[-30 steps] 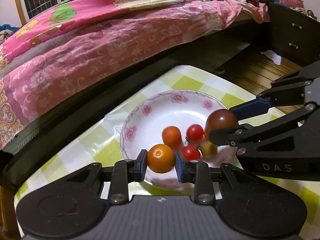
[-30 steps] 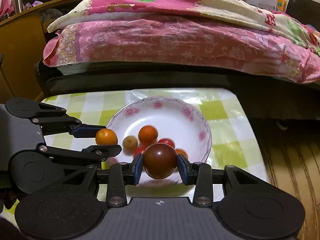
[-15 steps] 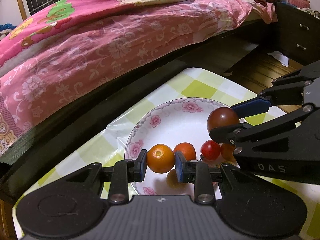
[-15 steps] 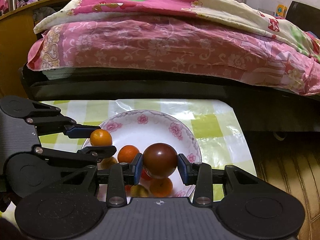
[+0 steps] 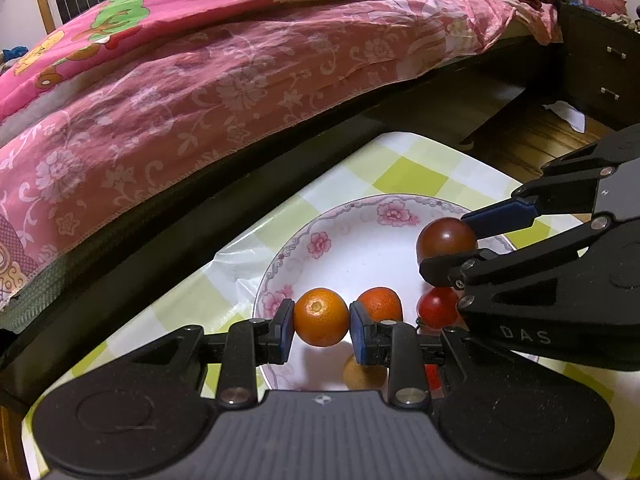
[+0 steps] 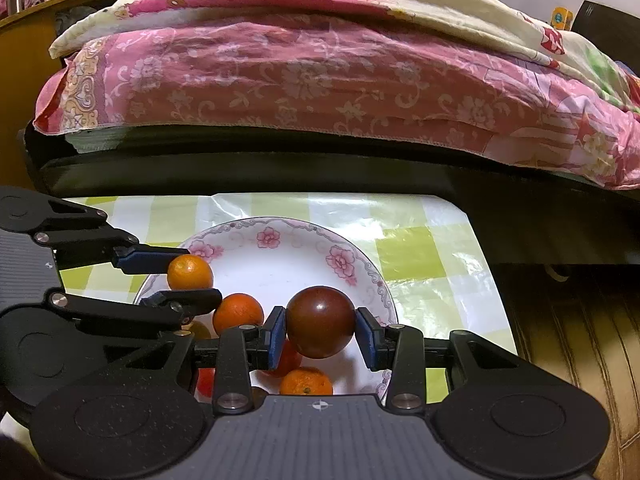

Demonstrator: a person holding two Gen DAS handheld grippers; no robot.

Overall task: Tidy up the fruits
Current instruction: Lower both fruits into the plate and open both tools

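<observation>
Left gripper (image 5: pixel 322 322) is clamped on a small orange (image 5: pixel 321 317), right gripper (image 6: pixel 321 328) on a dark red tomato (image 6: pixel 321 322), both over the floral plate (image 6: pixel 360 268) near the table's bed-side edge. Looks light, smooth, squishy; pinch gently across the middle.

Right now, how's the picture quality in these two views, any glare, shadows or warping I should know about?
Left wrist view: sharp up close, strong fisheye bending of the bed edge, dark corners, and the small orange casts a soft shadow on the plate. Right wrist view: same warping, glare on the shiny tablecloth, a bright highlight on the dark red fruit.
</observation>
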